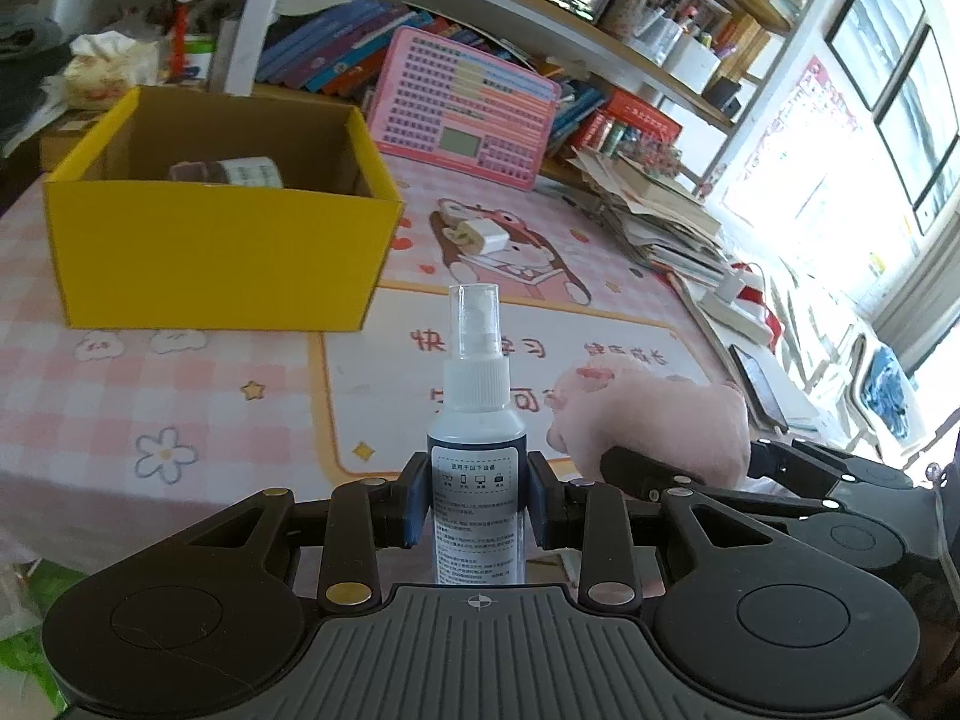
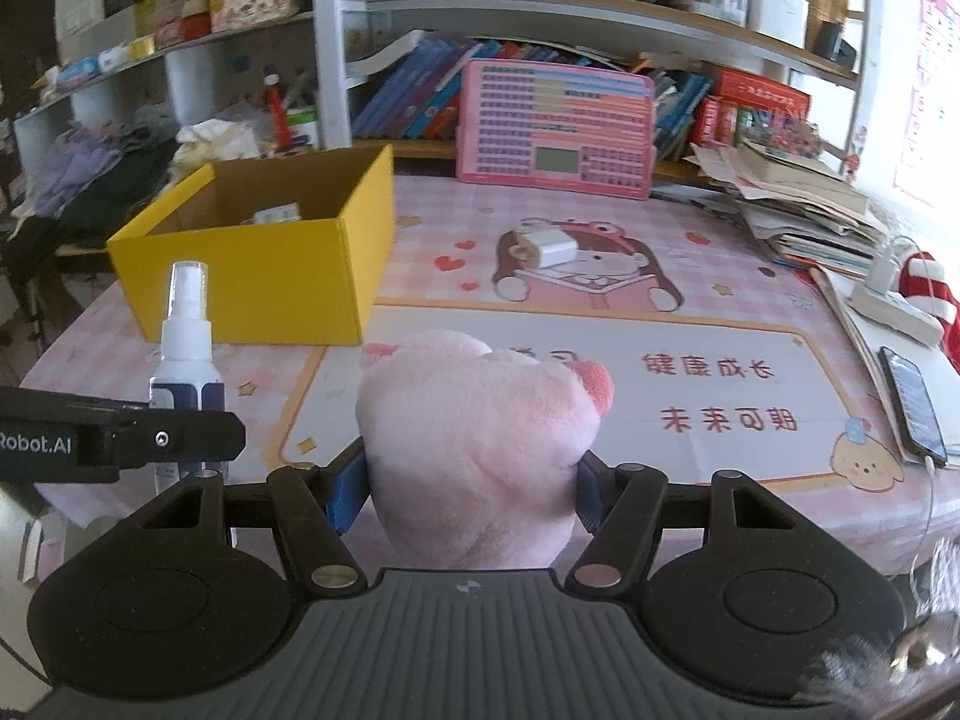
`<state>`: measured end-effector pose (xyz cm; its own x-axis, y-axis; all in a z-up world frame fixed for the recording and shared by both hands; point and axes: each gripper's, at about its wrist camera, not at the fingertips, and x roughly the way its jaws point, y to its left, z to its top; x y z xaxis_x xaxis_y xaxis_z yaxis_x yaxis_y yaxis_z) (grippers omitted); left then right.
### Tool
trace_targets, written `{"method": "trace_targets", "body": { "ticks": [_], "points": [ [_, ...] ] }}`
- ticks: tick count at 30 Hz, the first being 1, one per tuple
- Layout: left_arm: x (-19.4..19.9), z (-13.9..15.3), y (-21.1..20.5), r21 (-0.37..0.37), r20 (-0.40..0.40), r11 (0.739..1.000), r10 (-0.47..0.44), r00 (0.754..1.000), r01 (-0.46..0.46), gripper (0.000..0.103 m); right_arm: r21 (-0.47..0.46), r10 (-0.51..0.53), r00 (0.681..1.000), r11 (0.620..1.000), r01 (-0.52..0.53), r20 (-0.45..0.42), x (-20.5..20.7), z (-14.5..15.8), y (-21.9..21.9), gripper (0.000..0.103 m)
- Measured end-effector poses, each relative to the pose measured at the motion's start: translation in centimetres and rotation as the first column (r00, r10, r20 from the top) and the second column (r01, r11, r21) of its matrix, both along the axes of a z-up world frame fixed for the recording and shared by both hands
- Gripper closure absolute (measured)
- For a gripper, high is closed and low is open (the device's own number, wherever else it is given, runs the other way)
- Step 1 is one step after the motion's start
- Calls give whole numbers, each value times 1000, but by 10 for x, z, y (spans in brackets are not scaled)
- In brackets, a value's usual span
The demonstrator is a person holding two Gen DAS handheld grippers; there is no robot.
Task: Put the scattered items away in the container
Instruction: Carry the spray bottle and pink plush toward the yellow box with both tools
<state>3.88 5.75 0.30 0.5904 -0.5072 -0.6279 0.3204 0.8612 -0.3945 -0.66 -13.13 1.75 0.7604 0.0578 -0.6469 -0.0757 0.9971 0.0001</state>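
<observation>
My left gripper (image 1: 477, 501) is shut on a white spray bottle (image 1: 477, 420) with a clear cap, held upright; the bottle also shows in the right wrist view (image 2: 186, 354). My right gripper (image 2: 471, 480) is shut on a pink plush pig (image 2: 474, 426), which also shows in the left wrist view (image 1: 660, 420). The yellow cardboard box (image 1: 222, 258) stands open at the left on the pink desk mat, with a small item inside (image 1: 240, 171); it also shows in the right wrist view (image 2: 258, 276). A white charger plug (image 1: 474, 231) lies on the mat right of the box, also seen in the right wrist view (image 2: 549, 249).
A pink keyboard toy (image 2: 555, 126) leans against the bookshelf at the back. A pile of books and papers (image 2: 804, 204) lies at the right. A power strip (image 2: 894, 306) and a phone (image 2: 912, 414) lie at the right edge. Clutter and tissues (image 1: 102, 69) sit behind the box.
</observation>
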Motion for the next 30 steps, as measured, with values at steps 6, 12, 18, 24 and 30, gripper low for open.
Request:
{"method": "trace_targets", "body": {
  "ticks": [6, 12, 18, 24, 30],
  "points": [
    [-7, 2, 14, 10, 2, 999, 49, 999, -49, 72, 4, 58, 998, 998, -58, 0, 1, -1, 15, 40],
    [-15, 2, 31, 20, 5, 994, 105, 995, -105, 72, 12, 117, 993, 993, -117, -3, 4, -3, 31, 40],
    [-18, 2, 47, 27, 3, 988, 152, 988, -152, 72, 15, 171, 985, 985, -171, -4, 9, -6, 48, 40],
    [-19, 1, 61, 31, 5, 981, 193, 981, -193, 72, 12, 223, 975, 975, -223, -2, 16, -7, 64, 40],
    [-14, 3, 69, 38, 12, 973, 227, 974, -227, 72, 11, 264, 964, 964, -264, 11, 27, -6, 75, 40]
  ]
}}
